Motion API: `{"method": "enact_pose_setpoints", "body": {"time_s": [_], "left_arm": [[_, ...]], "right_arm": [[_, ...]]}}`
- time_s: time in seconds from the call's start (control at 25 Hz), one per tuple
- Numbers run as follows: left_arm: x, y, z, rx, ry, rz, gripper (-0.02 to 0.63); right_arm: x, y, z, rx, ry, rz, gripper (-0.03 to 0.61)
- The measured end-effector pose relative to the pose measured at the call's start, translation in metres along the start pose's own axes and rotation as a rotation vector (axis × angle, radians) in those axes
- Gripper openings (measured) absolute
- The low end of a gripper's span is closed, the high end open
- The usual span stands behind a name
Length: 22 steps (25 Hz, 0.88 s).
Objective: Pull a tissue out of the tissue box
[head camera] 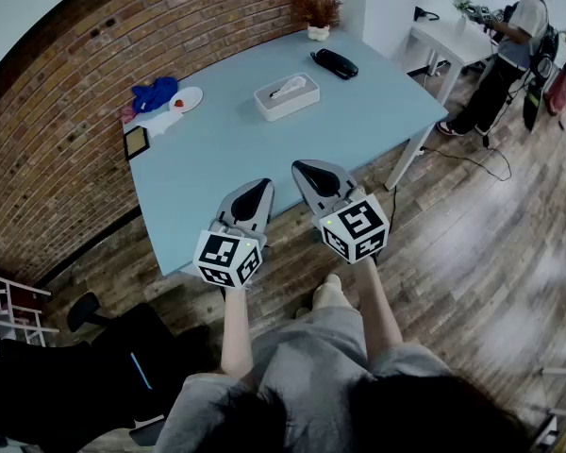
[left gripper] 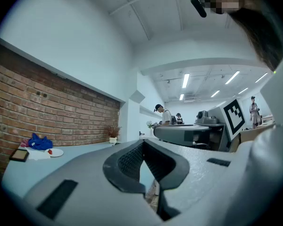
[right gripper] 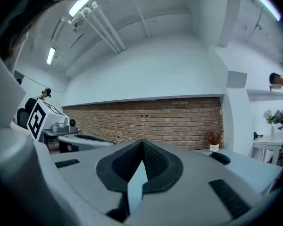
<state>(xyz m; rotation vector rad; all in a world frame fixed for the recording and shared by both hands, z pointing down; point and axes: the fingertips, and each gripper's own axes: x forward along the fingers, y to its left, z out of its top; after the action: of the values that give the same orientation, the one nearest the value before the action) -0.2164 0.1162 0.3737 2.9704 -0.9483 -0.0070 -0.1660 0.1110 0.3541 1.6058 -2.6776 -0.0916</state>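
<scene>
I see the box [head camera: 286, 95] mid-counter [head camera: 226, 149], a tissue [head camera: 289, 89] showing at its slot, at 12 o'clock from both grippers. My left gripper [head camera: 260, 187] and right gripper [head camera: 307, 169] hover over the near edge, jaws together and empty. A black case [head camera: 335, 63] lies at 1 o'clock of the box.

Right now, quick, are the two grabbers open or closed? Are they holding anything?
Left gripper: closed, holding nothing.
Right gripper: closed, holding nothing.

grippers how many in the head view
2: the left gripper and the right gripper, side by side over the near edge of the table, both shut, short of the tissue box.
</scene>
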Motion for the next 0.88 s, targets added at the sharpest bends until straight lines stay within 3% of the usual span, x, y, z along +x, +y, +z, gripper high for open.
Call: {"method": "enact_pose_setpoints", "body": {"time_s": [0.44,0.72,0.88], "left_arm": [[0.012,-0.001,0.004,0.008,-0.009,-0.012,0.003],[0.026,0.003,0.003,0.012,0.002,-0.007,0.003],[0.042,0.011,0.009,0.029,-0.010,0.003,0.003]], "right_arm": [[0.002,-0.013,0.003,-0.018,0.002,-0.018,-0.002],[0.003,-0.032,0.003,0.054,-0.030,0.004,-0.002],[0.011,-0.053,0.003,0.034,-0.018,0.000,-0.002]]}}
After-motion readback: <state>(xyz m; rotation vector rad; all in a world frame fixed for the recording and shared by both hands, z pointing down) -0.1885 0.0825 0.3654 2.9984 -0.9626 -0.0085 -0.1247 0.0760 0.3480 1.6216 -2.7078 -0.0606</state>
